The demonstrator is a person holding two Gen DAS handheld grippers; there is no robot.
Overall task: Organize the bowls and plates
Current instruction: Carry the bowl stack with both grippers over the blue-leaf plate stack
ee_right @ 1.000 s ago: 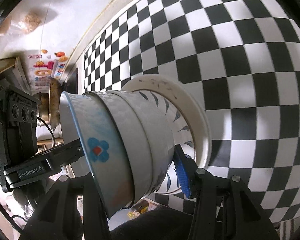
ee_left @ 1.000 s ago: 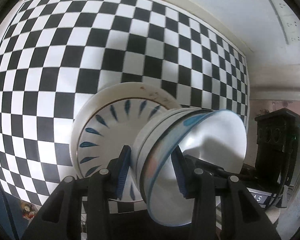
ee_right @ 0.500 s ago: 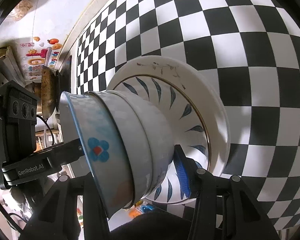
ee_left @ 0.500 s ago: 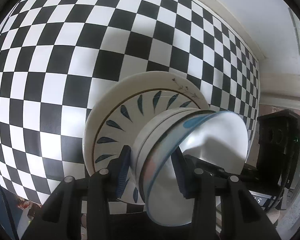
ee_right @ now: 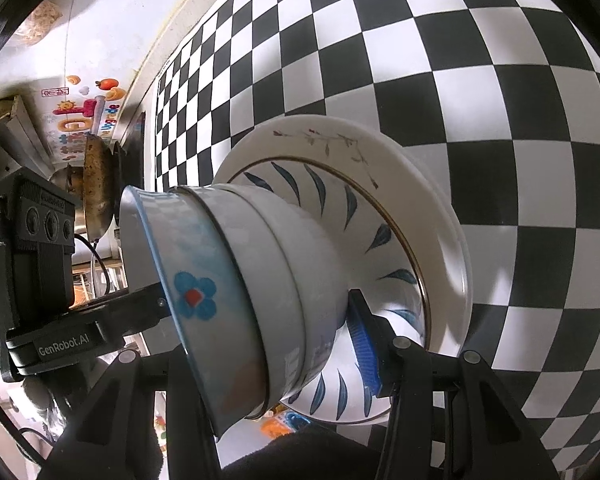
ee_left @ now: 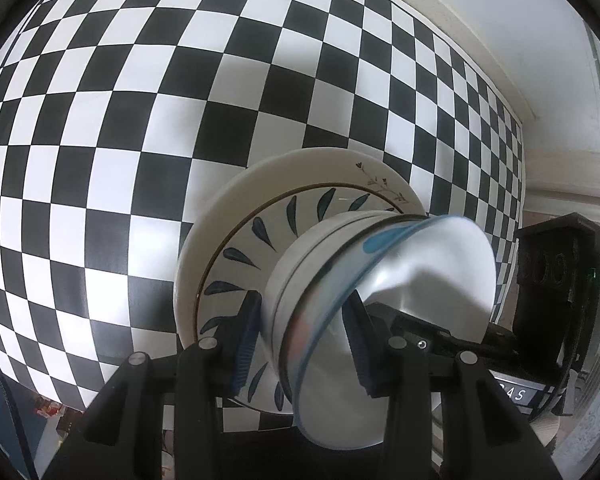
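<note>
While both grippers are clamping the nested bowls [ee_right: 260,280] by opposite walls, left gripper [ee_left: 300,340] and right gripper [ee_right: 284,340] are holding the stack on the stacked plates [ee_right: 440,208] atop the checkered desk [ee_left: 140,120]; only release seems left.

Three nested bowls [ee_right: 260,280], two stacked plates [ee_right: 380,168] beneath them, two grippers, left gripper [ee_left: 300,340] and right gripper [ee_right: 276,344], one checkered tablecloth [ee_left: 140,120], one pan [ee_right: 96,188] in the background
</note>
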